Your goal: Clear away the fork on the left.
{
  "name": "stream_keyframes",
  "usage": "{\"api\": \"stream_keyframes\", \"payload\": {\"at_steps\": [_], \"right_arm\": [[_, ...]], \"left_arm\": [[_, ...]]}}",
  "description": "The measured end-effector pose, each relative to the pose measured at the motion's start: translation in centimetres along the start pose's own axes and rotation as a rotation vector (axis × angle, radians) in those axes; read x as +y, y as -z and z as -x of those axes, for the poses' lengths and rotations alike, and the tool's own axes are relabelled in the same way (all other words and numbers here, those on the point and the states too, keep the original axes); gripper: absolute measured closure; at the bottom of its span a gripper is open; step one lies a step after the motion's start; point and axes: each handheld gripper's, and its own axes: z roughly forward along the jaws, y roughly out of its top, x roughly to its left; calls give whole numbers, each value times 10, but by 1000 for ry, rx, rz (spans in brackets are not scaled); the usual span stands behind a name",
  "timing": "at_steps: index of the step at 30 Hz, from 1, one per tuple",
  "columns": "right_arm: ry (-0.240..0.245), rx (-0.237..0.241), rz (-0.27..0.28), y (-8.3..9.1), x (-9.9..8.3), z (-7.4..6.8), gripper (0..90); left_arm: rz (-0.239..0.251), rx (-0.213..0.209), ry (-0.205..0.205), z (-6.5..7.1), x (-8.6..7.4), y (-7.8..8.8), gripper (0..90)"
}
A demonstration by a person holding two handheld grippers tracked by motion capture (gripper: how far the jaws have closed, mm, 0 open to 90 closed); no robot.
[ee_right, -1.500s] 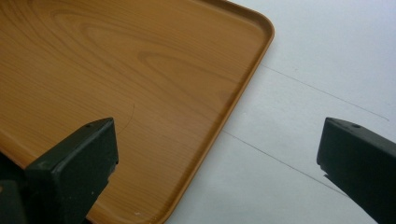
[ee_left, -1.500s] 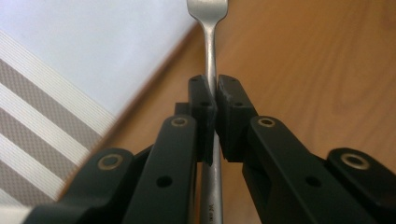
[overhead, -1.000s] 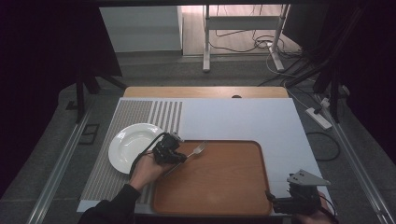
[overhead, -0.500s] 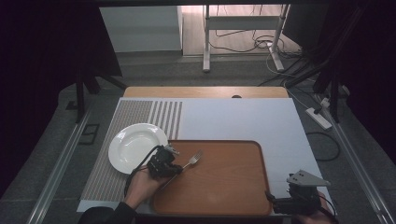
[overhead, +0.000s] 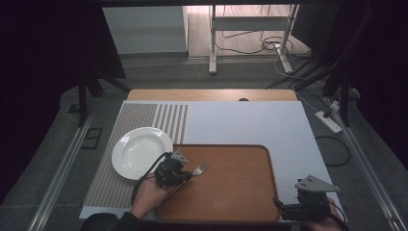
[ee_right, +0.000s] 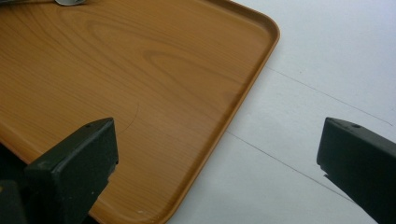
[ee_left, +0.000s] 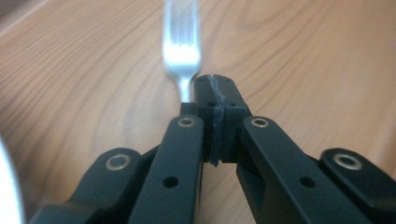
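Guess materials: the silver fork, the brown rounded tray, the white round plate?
Silver fork: likely polished metal, bright glare on the tines. Brown rounded tray: wood-grain pattern with smooth sheen, wood or printed laminate, can't tell. White round plate: glossy white, probably glazed ceramic, maybe melamine.

Wooden tray (overhead: 231, 192) mostly bare: open room across middle and right half. Fork (overhead: 198, 170) over tray's left part, clamped in left gripper (overhead: 179, 174); that corner blocked. White plate (overhead: 140, 151) just beside tray's left edge, narrows passage there. Right gripper (overhead: 288, 211) near tray's lower right corner, jaws wide, over tray rim and white tabletop (overhead: 250, 125). Far tabletop behind tray free. Striped mat (overhead: 144, 115) bare beyond plate.
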Motion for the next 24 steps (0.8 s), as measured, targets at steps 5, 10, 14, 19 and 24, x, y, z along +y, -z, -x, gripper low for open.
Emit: {"api": "stream_keyframes", "payload": {"at_steps": [5,10,14,19,24], "right_arm": [[6,1,-1,0,0,0,0],[7,4,-2,0,0,0,0],[7,8,-4,0,0,0,0],[7,8,-2,0,0,0,0],[8,8,-3,0,0,0,0]], "left_arm": [[-41,12,-37,5,8,-17,892],[-63,26,-17,-1,8,-26,891],[-56,32,4,-7,7,-25,891],[-58,43,26,-15,4,-21,891],[-58,48,53,-23,1,-18,891]]}}
